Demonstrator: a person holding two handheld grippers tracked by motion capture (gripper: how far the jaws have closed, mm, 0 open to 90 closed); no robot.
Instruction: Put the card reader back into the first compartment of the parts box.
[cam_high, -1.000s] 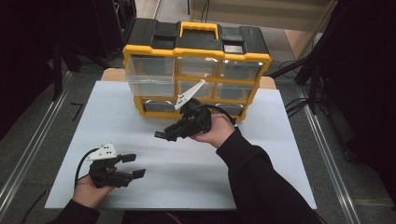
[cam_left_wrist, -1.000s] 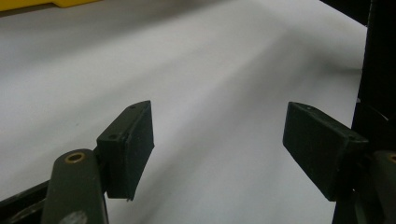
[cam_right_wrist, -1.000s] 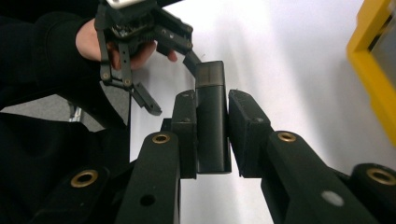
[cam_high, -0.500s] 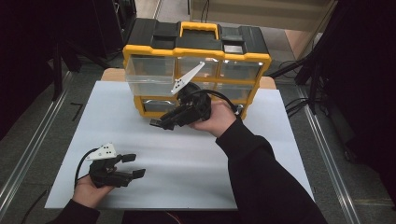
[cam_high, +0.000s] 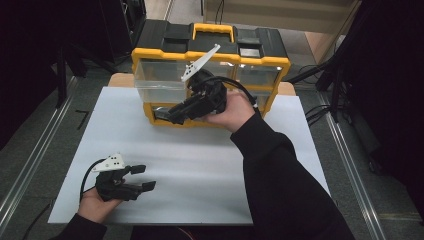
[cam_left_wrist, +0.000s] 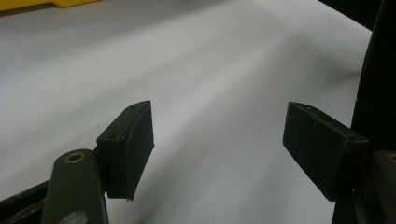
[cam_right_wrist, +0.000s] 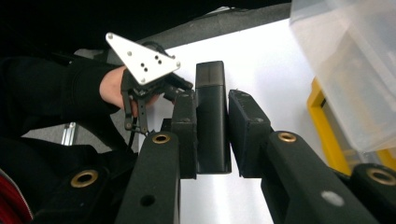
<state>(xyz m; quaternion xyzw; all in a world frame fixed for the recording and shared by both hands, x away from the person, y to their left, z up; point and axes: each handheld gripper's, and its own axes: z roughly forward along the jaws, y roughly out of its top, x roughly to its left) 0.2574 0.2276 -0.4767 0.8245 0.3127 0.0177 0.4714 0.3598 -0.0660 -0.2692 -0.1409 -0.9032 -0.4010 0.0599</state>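
My right gripper (cam_high: 171, 113) is raised in front of the organizer's upper clear drawers, pointing left and down, shut on a small black rectangular block (cam_high: 164, 115). In the right gripper view the block (cam_right_wrist: 211, 84) stands upright, and the right gripper (cam_right_wrist: 212, 105) presses on its two sides. My left gripper (cam_high: 143, 177) rests low on the white sheet at the near left, open with nothing between its jaws. The left gripper view has its pads (cam_left_wrist: 133, 140) wide apart over bare white sheet. The left gripper (cam_right_wrist: 156, 91) and its hand lie beyond the block in the right gripper view.
A yellow and black organizer case (cam_high: 210, 55) with clear drawers stands at the far edge of the white sheet (cam_high: 210, 170). A clear drawer (cam_right_wrist: 345, 60) and the yellow frame (cam_right_wrist: 327, 135) are close on the right in the right gripper view. Metal rails run along both table sides.
My right gripper has risen with the black block, from near the organizer's lower drawers up in front of its upper drawers. The left gripper has stayed in place.
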